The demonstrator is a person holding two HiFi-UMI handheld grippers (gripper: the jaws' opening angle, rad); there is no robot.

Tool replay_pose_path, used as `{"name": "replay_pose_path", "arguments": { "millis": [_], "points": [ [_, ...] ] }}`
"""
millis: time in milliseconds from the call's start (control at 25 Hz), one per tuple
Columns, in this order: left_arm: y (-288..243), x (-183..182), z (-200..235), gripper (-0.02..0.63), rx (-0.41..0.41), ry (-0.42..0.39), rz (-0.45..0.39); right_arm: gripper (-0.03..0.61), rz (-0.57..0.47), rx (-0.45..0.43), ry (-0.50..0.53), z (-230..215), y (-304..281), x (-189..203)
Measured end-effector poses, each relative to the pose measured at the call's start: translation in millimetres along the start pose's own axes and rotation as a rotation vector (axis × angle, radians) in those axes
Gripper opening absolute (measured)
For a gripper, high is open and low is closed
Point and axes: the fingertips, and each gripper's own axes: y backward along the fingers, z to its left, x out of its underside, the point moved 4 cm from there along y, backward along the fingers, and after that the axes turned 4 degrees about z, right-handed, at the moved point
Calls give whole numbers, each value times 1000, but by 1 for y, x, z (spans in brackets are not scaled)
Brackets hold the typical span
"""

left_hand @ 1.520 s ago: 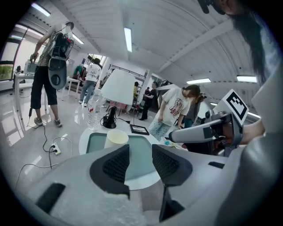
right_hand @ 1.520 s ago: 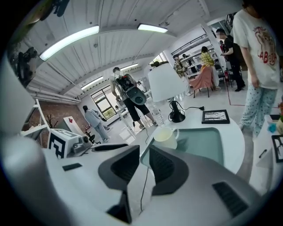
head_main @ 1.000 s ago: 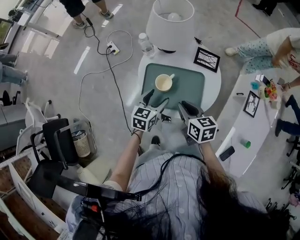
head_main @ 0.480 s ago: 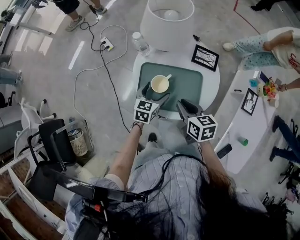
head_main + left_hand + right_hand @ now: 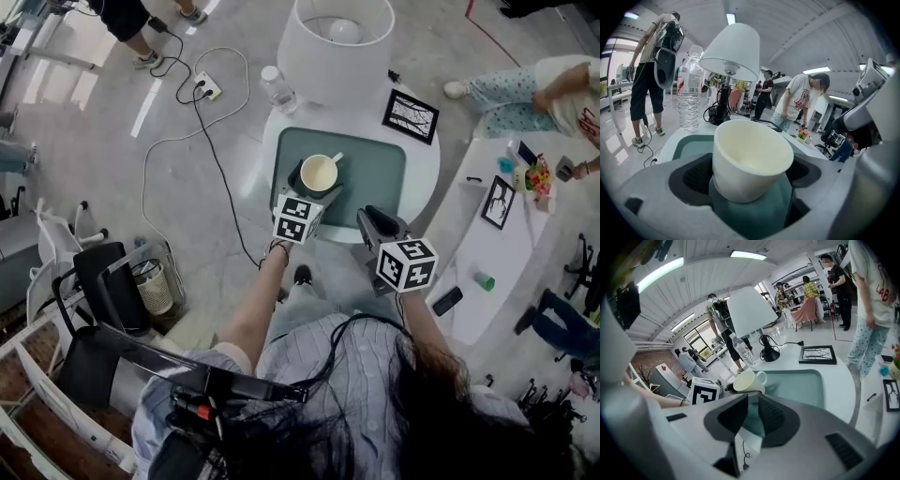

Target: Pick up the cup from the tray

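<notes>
**Cup framed by the left hand-held gripper, on the tray**

A round white surface carries everything. A white lamp with a wide shade stands at its far edge. A teal tray with rounded corners fills the middle of the surface.

The left hand-held gripper reaches in over the near-left edge of the surface to the left half of the tray. Its jaws are opening, one on each side of the cup. Its own view shows a sliver of space between each dark pad and the cup wall, so it is released rather than grasping. The right hand-held gripper hovers over the near edge of the surface, just beside the tray's near-right corner. Its jaws are clenched to a narrow slit with nothing in it.

A black-framed picture lies flat by the far-right edge. A clear water bottle stands at the far-left edge, beside the lamp.

The cream cup sits upright and empty on the tray's left half, toward its near side. Its handle points to the far right.
</notes>
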Motion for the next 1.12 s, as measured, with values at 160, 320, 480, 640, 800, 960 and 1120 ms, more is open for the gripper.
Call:
{"name": "replay_pose_path", "arguments": {
  "millis": [160,320,480,640,800,960,1120],
  "points": [
    [-8,2,2,465,-15,0,-8,83,5,23,-18,-6,2,4],
    [-19,10,3,463,-37,-56,17,83,3,45,-42,-11,3,8],
    [-22,12,4,463,-52,-61,27,83,7,59,-54,-14,5,13],
    [-22,10,2,463,-41,-91,34,83,22,68,-47,-19,7,20],
    [-19,10,3,462,-24,-128,42,83,26,69,-45,-17,6,21],
    [-10,11,1,462,-41,-161,40,83,24,61,-36,-13,5,20],
    [0,5,-3,462,-42,-156,12,83,16,53,-27,-9,4,18]
  ]
}}
